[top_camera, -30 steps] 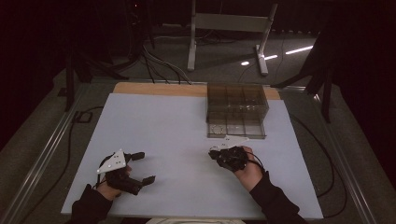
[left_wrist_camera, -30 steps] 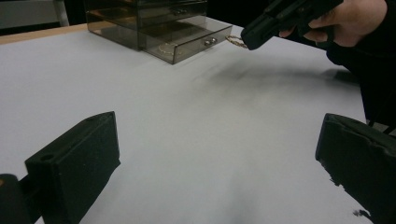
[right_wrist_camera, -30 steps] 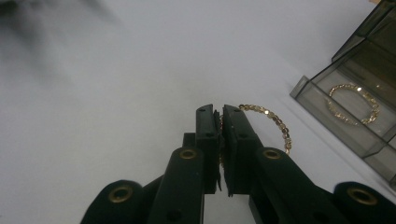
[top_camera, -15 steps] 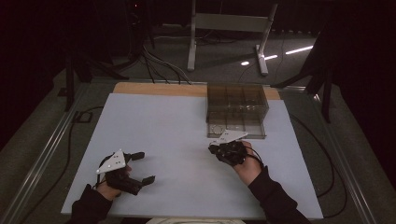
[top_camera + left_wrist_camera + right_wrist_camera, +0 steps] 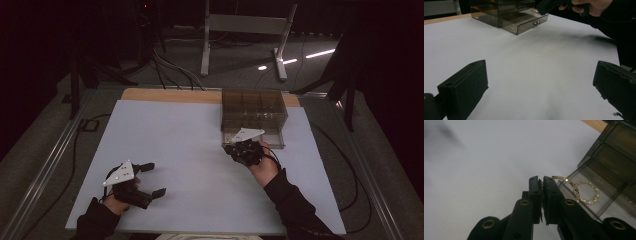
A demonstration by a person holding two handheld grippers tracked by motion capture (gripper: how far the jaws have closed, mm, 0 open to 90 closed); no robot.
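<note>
**Gold chain held over open drawer**

The white table (image 5: 175, 150) carried a smoked clear drawer organiser (image 5: 254, 107), its bottom drawer (image 5: 525, 22) pulled out. The right gripper (image 5: 541, 182), jaws closed, pinched a gold chain (image 5: 584, 192) dangling above that drawer, rightward of its tips. The left gripper (image 5: 150, 179) rested wide open, empty, well apart.

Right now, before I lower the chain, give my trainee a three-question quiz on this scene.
1. True or false: the left gripper is open, holding nothing, above the white table.
2. What is the right gripper pinching? A) gold chain B) pen C) key
3. Fill in: the chain's loop hangs over the open ____ of the smoky clear organiser.

Key: 1 true. 2 A, the gold chain. 3 drawer.
</note>
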